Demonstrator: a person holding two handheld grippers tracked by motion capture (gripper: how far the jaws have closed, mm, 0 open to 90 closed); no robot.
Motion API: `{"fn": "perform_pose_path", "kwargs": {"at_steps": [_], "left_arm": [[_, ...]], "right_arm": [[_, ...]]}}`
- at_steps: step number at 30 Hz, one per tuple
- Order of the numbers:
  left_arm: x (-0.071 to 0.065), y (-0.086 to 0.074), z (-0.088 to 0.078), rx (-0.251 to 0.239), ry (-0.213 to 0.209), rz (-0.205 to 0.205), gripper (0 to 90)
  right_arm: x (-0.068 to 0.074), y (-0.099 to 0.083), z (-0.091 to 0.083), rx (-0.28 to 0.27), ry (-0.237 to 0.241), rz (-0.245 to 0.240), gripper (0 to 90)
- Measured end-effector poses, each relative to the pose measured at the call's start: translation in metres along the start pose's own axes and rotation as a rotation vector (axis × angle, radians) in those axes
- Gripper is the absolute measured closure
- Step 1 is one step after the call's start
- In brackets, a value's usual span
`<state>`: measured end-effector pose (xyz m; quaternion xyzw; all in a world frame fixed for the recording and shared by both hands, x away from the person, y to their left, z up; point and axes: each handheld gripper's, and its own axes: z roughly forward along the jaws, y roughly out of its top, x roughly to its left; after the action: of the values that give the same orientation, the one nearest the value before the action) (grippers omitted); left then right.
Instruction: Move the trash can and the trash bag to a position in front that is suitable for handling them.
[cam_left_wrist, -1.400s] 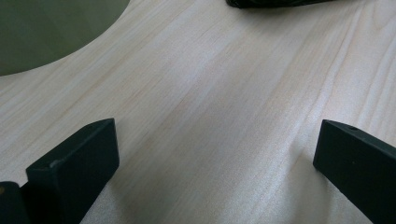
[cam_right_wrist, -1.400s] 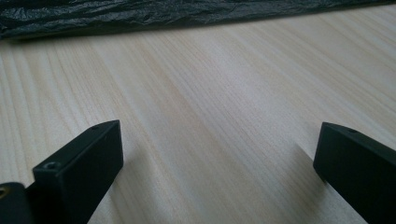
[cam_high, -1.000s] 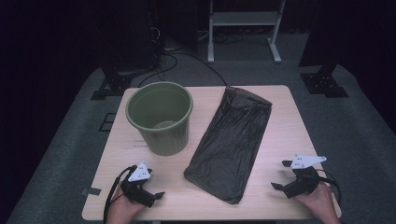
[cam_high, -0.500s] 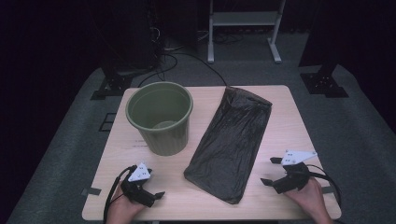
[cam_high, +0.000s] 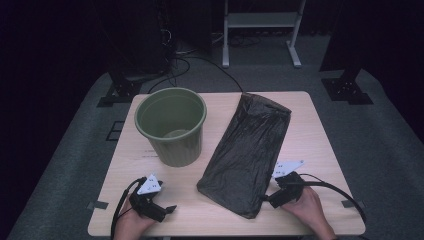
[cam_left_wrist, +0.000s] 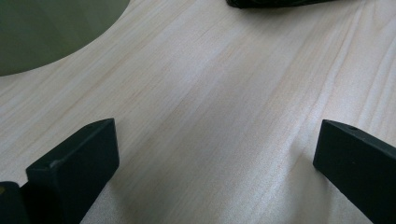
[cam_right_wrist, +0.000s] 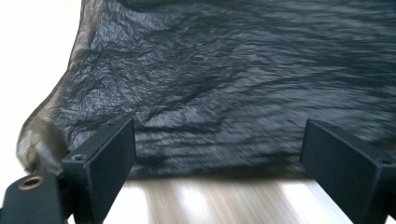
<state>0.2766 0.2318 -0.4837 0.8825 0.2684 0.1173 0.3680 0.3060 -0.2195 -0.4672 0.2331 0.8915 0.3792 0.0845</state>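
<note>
Black plastic bag (cam_high: 248, 152): lies flat and crinkled on the table (cam_high: 320, 145), a long strip running from the upper centre of the high view down to the lower centre, slightly slanted. Its near corner sits low in the frame, just left of the right gripper. In the right gripper view the bag (cam_right_wrist: 224, 79) covers the upper two thirds of the frame, its edge running across just above the jaw tips; a thin, lighter fold curls at the left edge.

Right gripper (cam_high: 272, 199): lower right of the high view, held in a hand (cam_high: 305, 205), pointing left at the bag's long near edge. Jaws spread wide, nothing between them but bare wood and the bag's edge ahead. Whether the tips touch the plastic is hard to tell, as the lower part of that view is blurred.

Left gripper (cam_high: 165, 210): lower left of the high view, resting low on the table, well apart from the bag. Jaws spread wide over bare wood in the left gripper view (cam_left_wrist: 210, 154), gripping nothing.

Green bucket (cam_high: 171, 126): upright, open-topped, upper left of the table, just left of the bag and above the left gripper. Its wall (cam_left_wrist: 51, 32) shows at the upper left of the left gripper view.

Cable (cam_high: 335, 187): trails from the right gripper to the right table edge.
</note>
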Motion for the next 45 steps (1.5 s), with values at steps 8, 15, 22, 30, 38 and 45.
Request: {"fn": "perform_pose_path", "kwargs": {"at_steps": [8,15,22,30,38,45], "left_arm": [[0.000,0.000,0.000,0.000,0.000,0.000,0.0],[0.000,0.000,0.000,0.000,0.000,0.000,0.0],[0.000,0.000,0.000,0.000,0.000,0.000,0.0],[0.000,0.000,0.000,0.000,0.000,0.000,0.0],[0.000,0.000,0.000,0.000,0.000,0.000,0.0],[0.000,0.000,0.000,0.000,0.000,0.000,0.0]], "right_arm": [[-0.002,-0.001,0.016,0.024,-0.007,0.006,22.8],[0.000,-0.001,0.013,0.005,-0.007,-0.013,56.9],[-0.001,0.000,0.010,0.024,0.009,-0.019,87.1],[0.001,-0.002,-0.005,0.051,-0.009,-0.032,87.5],[-0.004,-0.021,-0.027,0.066,-0.023,0.009,87.3],[-0.017,-0.051,-0.057,0.092,-0.098,0.078,83.3]]}}
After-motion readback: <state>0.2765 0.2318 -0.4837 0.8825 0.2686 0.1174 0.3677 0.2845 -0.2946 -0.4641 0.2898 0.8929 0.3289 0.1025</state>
